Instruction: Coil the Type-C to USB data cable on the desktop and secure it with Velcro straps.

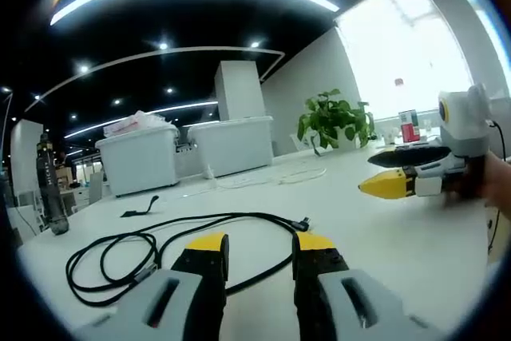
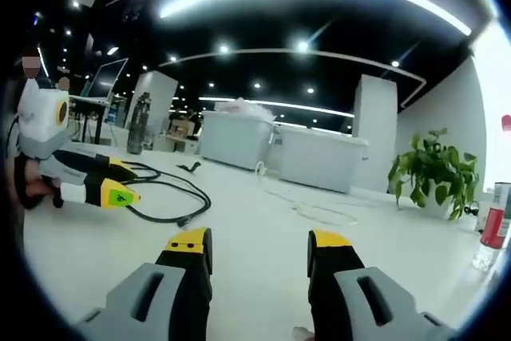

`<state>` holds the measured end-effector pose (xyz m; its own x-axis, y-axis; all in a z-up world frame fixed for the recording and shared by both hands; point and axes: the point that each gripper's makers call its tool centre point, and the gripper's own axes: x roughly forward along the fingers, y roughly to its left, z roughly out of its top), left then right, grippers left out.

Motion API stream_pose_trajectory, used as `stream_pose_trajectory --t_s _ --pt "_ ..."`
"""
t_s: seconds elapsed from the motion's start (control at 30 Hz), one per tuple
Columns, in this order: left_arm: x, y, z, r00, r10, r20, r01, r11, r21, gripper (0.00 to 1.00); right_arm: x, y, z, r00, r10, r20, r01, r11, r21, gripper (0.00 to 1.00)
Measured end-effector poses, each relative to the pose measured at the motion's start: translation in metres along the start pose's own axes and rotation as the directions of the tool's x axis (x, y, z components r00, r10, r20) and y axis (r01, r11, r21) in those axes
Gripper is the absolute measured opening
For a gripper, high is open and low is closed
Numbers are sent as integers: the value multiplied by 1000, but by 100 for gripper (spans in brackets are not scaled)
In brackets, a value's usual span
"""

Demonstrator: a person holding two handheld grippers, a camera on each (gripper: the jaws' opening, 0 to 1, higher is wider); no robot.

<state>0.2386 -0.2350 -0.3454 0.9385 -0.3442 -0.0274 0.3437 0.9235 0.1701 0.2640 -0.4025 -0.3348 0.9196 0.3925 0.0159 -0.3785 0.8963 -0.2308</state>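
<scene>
A black data cable (image 1: 120, 249) lies in loose loops on the white desktop (image 1: 383, 253), its plug end (image 1: 302, 224) near the middle. My left gripper (image 1: 261, 245) hovers just above it, open, with a stretch of cable on the table between the jaws. A small black Velcro strap (image 1: 140, 208) lies beyond the loops. My right gripper (image 1: 369, 173) comes in from the right, above the table. In the right gripper view my right gripper (image 2: 259, 241) is open over bare desktop. The left gripper (image 2: 132, 183) is at the left, over the cable (image 2: 168, 197), with the strap (image 2: 190, 167) behind.
Two white storage bins (image 1: 184, 153) stand at the back of the table beside a potted plant (image 1: 334, 117) and a red can (image 1: 409, 125). A thin white cord (image 2: 311, 209) lies in front of the bins. A dark bottle (image 1: 52, 189) stands at the far left.
</scene>
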Motion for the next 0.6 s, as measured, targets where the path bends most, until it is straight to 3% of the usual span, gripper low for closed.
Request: stream_pose_trajectory --t_s 0.6 --pt "-1 -1 2 1000 -7 9 7 1000 -5 33 0 0 -2 1000 -3 -13 3 1000 -12 47"
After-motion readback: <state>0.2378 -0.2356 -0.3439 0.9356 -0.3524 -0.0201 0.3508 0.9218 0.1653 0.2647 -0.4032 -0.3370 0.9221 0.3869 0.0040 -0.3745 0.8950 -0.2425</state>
